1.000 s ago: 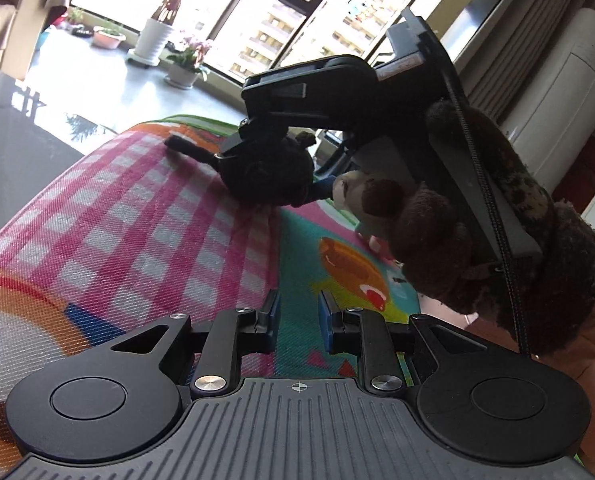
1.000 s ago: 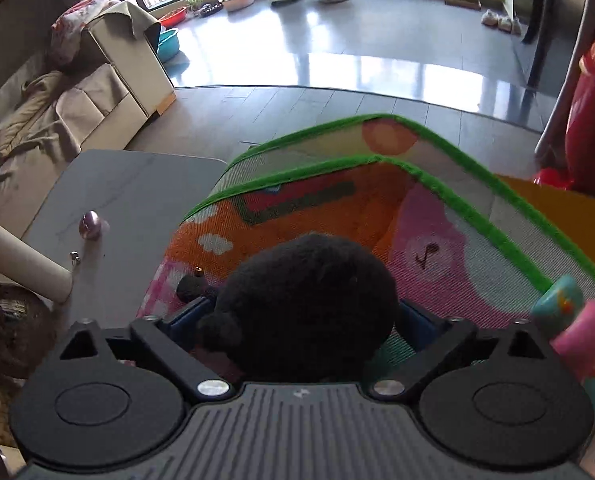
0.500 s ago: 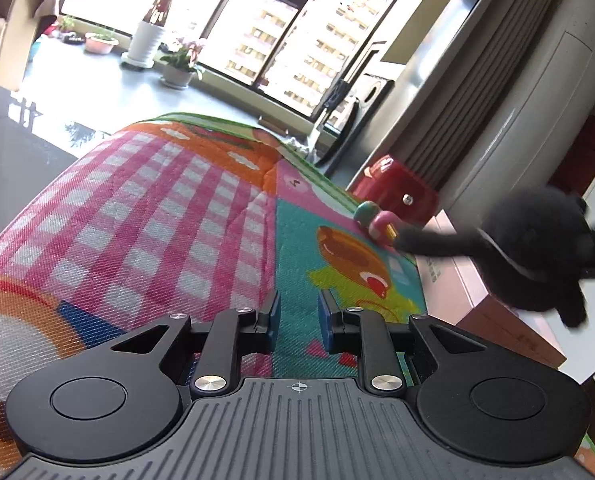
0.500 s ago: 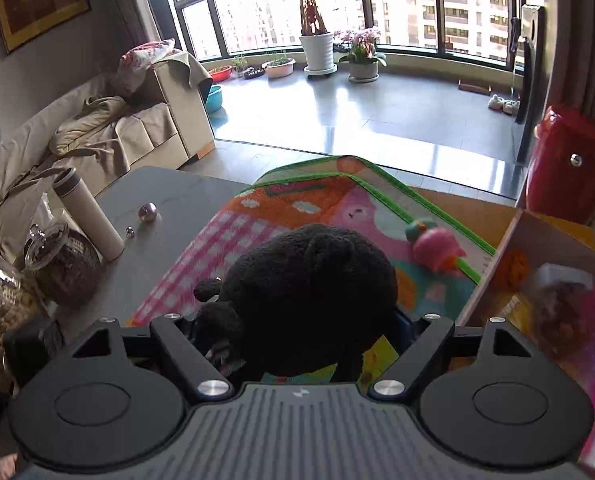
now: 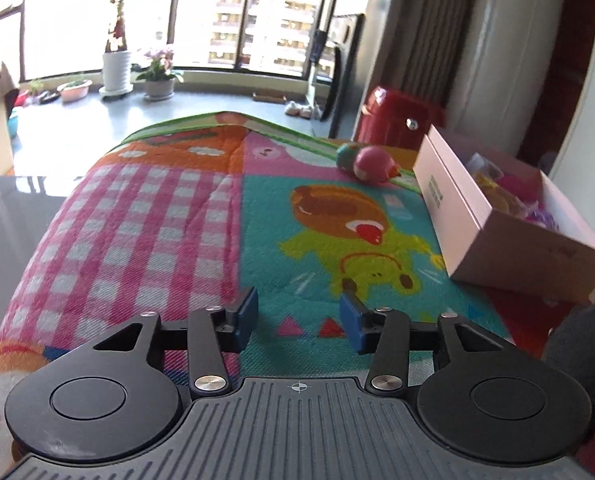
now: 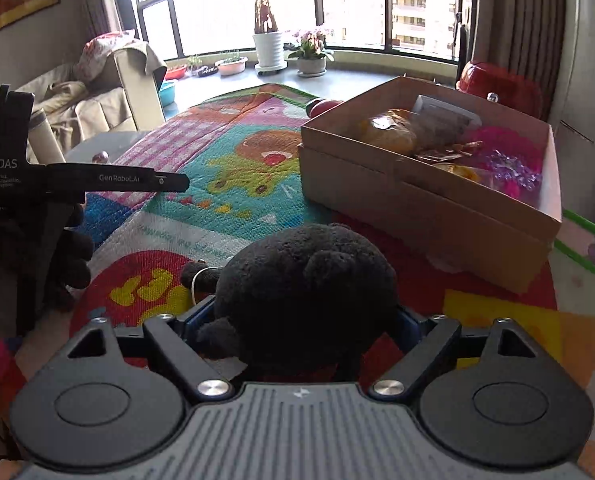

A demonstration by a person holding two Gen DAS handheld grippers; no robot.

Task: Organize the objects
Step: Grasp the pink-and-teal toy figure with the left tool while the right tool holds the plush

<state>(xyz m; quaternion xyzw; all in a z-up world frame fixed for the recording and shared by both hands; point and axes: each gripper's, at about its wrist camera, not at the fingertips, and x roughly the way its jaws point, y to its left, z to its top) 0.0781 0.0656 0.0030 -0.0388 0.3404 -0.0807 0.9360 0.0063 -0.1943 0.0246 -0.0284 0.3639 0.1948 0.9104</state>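
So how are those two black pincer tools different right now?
The left gripper has nothing between its blue pads, which have just been spreading apart; the right gripper has the black plush toy between its fingers, which have just been widening too. The left points over the bare play mat, the right toward the cardboard box. Both are the same black hand-held design.

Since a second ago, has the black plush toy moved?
Yes. Carried between the right gripper's just-opening jaws, the black plush toy went from the mat's far end to near the cardboard box.
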